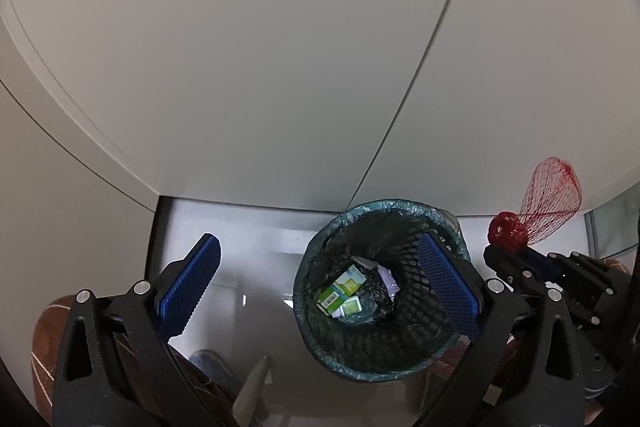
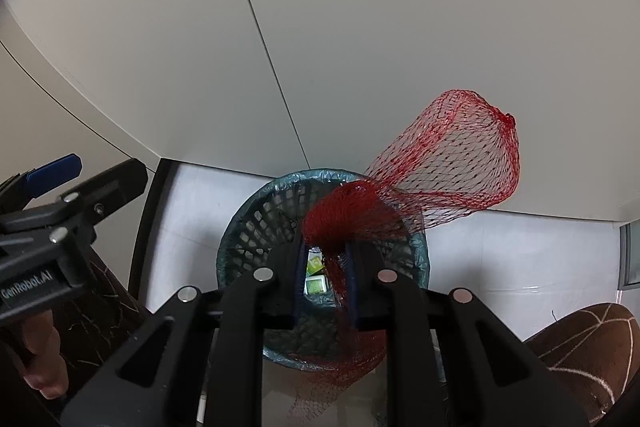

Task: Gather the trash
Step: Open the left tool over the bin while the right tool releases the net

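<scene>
Blue-padded and spread as wide as they go, the left tongs (image 1: 320, 291) filled the bottom of the left wrist view with nothing between their fingers. Below them on the pale floor (image 1: 240, 235) stood a mesh bin (image 1: 380, 359) lined with a dark bag, at the foot of a white cabinet (image 1: 240, 67). Green-and-white cartons (image 1: 342, 287) and some crumpled paper lay at its bottom. At the right edge of this view the right tongs (image 1: 516, 251) carried a red net bag (image 1: 554, 203), which stood up above the bin's far-right rim.

Black arms of the right tongs (image 2: 326, 263) came nearest in the right wrist view, their fingers nearly closed on a bunched part of the red net bag (image 2: 452, 159). The bag's loose end billowed up to the right against the cabinet (image 2: 400, 27), while more netting trailed down over the bin's near rim (image 2: 320, 363). The tongs hung over the bin's mouth; how firmly the thin netting was pinched I could not quite tell, since a gap showed beside it. The left tongs (image 2: 76, 171) stood off at the left edge.

To drop it well, I judged, the right tongs should be centred over the opening and lowered before parting, so that the springy net would fall inside rather than catch on the rim or the pads. A small shake might free snagged mesh.
</scene>
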Action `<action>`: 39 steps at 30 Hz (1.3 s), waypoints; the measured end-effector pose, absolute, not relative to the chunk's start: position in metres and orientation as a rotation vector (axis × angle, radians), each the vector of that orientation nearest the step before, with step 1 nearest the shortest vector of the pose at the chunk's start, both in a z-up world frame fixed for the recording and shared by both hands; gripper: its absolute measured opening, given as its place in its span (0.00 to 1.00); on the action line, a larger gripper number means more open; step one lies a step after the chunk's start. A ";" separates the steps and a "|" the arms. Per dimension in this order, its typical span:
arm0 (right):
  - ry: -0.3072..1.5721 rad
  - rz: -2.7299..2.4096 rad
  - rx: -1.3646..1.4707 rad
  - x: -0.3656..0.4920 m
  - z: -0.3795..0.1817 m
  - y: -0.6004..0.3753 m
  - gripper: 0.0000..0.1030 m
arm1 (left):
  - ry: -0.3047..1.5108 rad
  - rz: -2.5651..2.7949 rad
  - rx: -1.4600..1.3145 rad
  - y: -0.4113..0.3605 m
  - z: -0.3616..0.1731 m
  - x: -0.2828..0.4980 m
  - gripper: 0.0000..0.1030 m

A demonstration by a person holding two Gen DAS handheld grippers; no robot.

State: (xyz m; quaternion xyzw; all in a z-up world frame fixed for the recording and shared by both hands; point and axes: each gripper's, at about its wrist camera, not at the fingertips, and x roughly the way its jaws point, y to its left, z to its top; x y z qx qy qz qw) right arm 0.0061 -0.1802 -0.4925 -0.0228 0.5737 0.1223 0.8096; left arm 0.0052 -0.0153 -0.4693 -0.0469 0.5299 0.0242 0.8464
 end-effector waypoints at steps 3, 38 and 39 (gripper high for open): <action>1.220 0.258 -0.052 0.006 -0.489 -0.183 0.20 | 1.124 0.052 -0.124 -0.011 -0.470 0.006 0.94; 1.450 0.404 0.066 0.007 -0.526 -0.171 0.69 | 1.133 0.089 -0.176 0.005 -0.466 0.008 0.94; 1.442 0.403 0.025 0.004 -0.527 -0.166 0.69 | 1.137 0.087 -0.180 0.005 -0.467 0.008 0.94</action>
